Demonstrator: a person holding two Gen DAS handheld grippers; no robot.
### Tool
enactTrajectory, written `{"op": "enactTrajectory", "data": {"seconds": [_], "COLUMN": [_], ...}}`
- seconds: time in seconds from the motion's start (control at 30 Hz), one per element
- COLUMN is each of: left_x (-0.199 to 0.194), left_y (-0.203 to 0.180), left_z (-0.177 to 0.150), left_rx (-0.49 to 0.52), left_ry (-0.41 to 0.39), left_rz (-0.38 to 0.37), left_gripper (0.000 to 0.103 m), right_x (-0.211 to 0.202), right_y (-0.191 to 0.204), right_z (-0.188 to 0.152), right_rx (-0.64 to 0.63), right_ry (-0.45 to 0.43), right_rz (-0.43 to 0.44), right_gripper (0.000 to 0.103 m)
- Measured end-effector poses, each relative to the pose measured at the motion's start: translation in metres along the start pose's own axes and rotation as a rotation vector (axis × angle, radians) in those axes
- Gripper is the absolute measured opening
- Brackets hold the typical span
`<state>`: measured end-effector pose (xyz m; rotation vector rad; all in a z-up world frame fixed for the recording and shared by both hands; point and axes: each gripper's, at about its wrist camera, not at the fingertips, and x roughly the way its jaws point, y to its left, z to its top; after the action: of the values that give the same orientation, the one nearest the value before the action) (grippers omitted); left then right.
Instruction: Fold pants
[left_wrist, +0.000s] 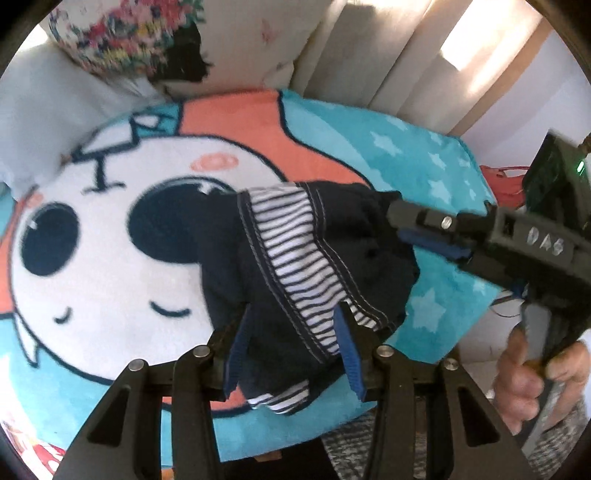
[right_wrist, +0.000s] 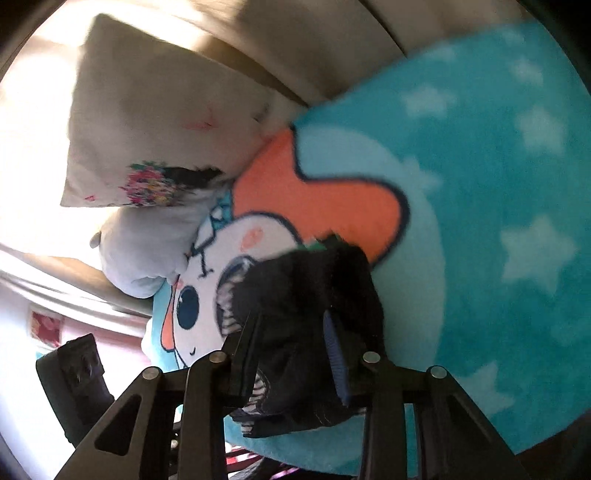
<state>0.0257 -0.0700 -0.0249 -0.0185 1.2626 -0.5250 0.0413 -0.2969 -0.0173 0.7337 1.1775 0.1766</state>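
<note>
left wrist view: one pair of dark pants (left_wrist: 295, 266), striped lining turned out, held bunched in the air above a cartoon-print blanket (left_wrist: 110, 258) on a bed. left claw (left_wrist: 291, 350) with blue pads standing apart on either side of the waistband, cloth running between them; grip looks loose rather than pressed tight. right claw (left_wrist: 402, 225) reaching in from the right, tips buried in the far edge of the cloth, apparently pinching it; one bare hand (left_wrist: 535, 376) around its handle. one floral pillow (left_wrist: 129, 40) and one pale pillow (left_wrist: 26, 110) at the head of the bed.

right wrist view: same pants (right_wrist: 314, 314), blurred, draped between the right claw's pads (right_wrist: 334, 354) and bulging beyond them. two pillows stacked at left. blanket bare beneath.

judged progress: early. garment lifted and crumpled, not yet spread flat, no crease made; laying out, smoothing and every fold remaining.
</note>
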Motion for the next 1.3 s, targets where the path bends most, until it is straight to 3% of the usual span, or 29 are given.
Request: {"op": "enactTrajectory", "data": {"seconds": [0.13, 0.23, 0.4, 0.5, 0.7, 1.0, 1.3], "left_x": [0.001, -0.004, -0.015, -0.017, -0.014, -0.009, -0.004], "left_y": [0.005, 0.006, 0.009, 0.011, 0.010, -0.008, -0.011], "left_z": [-0.003, -0.005, -0.007, -0.007, -0.004, -0.002, 0.002], "left_rx": [-0.014, -0.008, 0.022, 0.032, 0.046, 0.106, 0.101], "left_ry": [0.004, -0.018, -0.056, -0.066, -0.066, -0.061, -0.041], "left_rz": [0.044, 0.103, 0.215, 0.249, 0.262, 0.263, 0.258], "left_gripper": [0.044, 0.044, 0.044, 0.044, 0.044, 0.044, 0.044], "right_x": [0.023, 0.050, 0.024, 0.007, 0.024, -0.014, -0.025], "right_y": [0.011, -0.005, 0.007, 0.025, 0.011, 0.006, -0.019], "right_z": [0.007, 0.008, 0.005, -0.005, -0.044, -0.038, -0.031], "right_rx": [-0.039, -0.044, -0.039, -0.143, -0.176, -0.145, -0.055], "right_ry": [0.041, 0.096, 0.025, -0.015, 0.048, -0.071, -0.095], "right_rz": [-0.049, -0.150, -0.108, -0.171, -0.286, -0.267, -0.280], "right_gripper": [0.036, 0.036, 0.037, 0.039, 0.045, 0.048, 0.048]}}
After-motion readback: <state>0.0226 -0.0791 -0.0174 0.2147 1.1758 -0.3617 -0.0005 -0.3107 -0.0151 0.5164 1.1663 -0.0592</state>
